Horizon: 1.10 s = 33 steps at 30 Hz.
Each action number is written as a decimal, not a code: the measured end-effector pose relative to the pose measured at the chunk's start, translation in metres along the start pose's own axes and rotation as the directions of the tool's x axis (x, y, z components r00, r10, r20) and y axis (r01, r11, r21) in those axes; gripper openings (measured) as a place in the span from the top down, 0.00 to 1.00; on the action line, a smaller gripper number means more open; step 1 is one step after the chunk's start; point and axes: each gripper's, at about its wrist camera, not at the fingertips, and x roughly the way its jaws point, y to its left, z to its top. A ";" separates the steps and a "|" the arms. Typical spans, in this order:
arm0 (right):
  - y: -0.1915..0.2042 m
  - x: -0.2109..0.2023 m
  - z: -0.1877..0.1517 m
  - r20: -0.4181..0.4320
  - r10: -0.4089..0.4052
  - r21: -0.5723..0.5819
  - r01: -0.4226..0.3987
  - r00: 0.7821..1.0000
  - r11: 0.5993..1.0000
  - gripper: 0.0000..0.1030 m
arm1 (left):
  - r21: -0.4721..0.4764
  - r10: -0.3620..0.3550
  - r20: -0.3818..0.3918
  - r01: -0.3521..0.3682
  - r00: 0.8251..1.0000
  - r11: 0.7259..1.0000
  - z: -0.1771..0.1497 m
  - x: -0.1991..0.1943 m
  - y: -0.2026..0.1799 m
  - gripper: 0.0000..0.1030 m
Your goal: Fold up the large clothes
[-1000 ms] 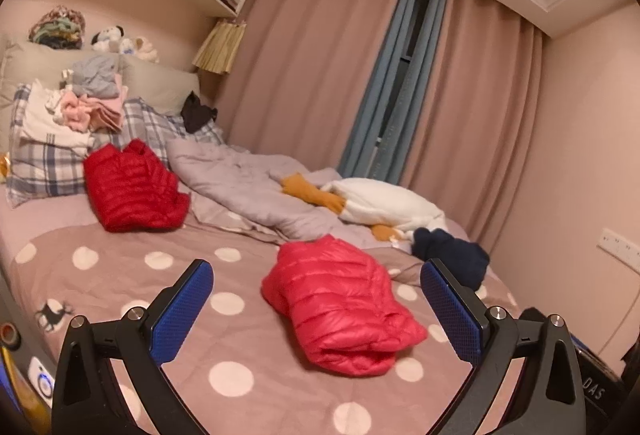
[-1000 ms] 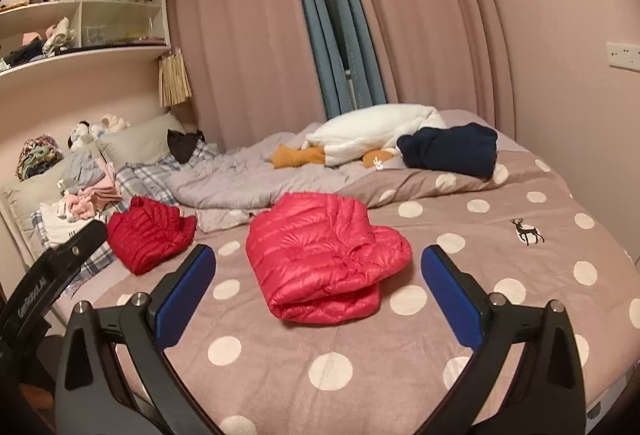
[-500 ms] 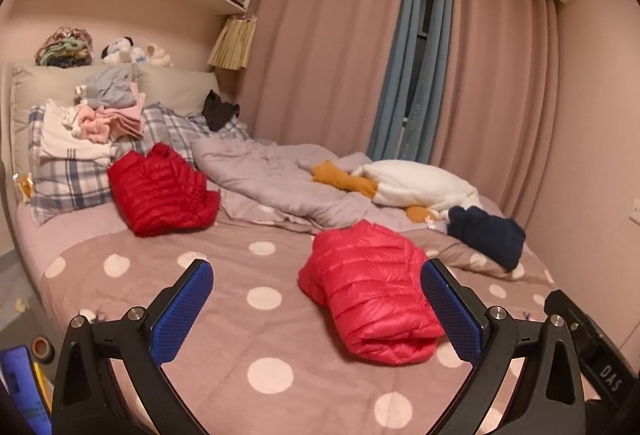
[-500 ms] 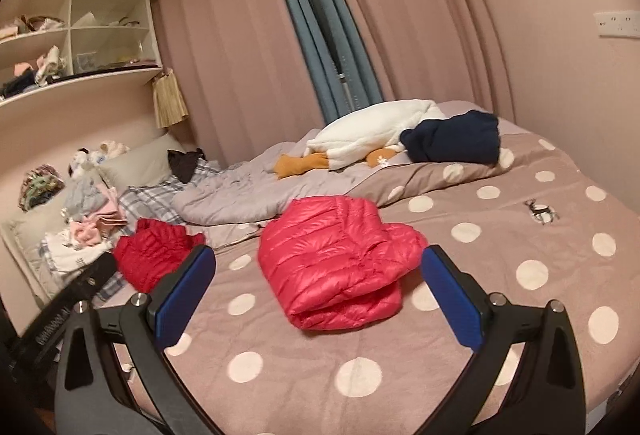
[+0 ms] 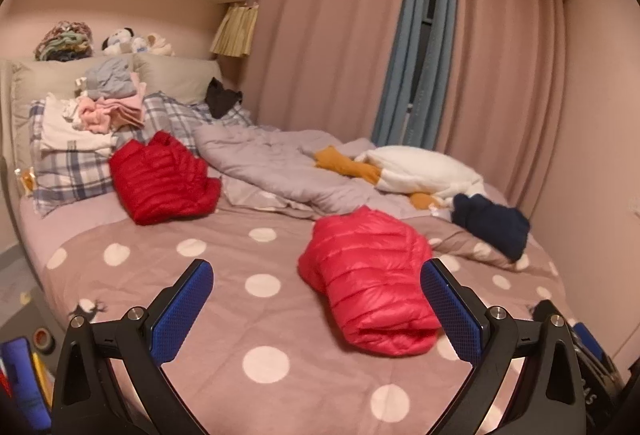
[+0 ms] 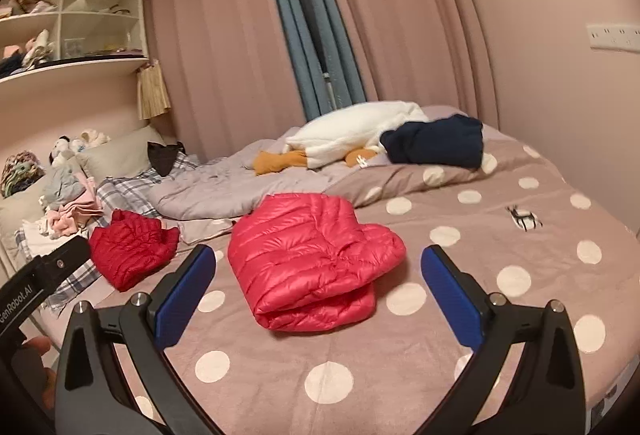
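Left wrist view: the left gripper (image 5: 316, 309) hangs above the near edge of the polka-dot bedspread (image 5: 224, 319) with its blue pads spread wide and nothing between them. A folded pink-red down jacket (image 5: 370, 281) lies on the spread just ahead, toward the right-hand pad and apart from both. A second, darker red down jacket (image 5: 162, 177) sits folded farther back on the left, touching the plaid pillow (image 5: 68, 175) that carries a pile of light clothes (image 5: 102, 107). Behind the jackets a grey quilt (image 5: 272, 167) is rumpled across the bed, with a white goose plush (image 5: 420, 171) and a navy garment (image 5: 490, 225) on the right. Right wrist view: the right gripper (image 6: 318, 301) is likewise agape and holds nothing, its pads framing the pink-red down jacket (image 6: 310, 257), which lies folded between and just beyond the fingertips without touching them. The darker red down jacket (image 6: 130, 253) rests well to the left, beside the left gripper's black body at the frame edge. The navy garment (image 6: 434, 141) lies far back against the goose plush (image 6: 352, 133).
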 end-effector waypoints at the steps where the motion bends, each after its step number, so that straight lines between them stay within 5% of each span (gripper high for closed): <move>1: -0.003 0.002 -0.001 -0.010 0.007 0.014 -0.007 1.000 1.000 0.00 | 0.008 0.007 -0.005 -0.007 1.000 1.000 0.000 0.001 -0.001 0.01; 33: -0.006 0.014 -0.005 -0.050 0.007 0.005 -0.006 0.999 1.000 0.00 | 0.023 -0.014 -0.003 0.014 1.000 1.000 0.003 0.003 -0.001 0.01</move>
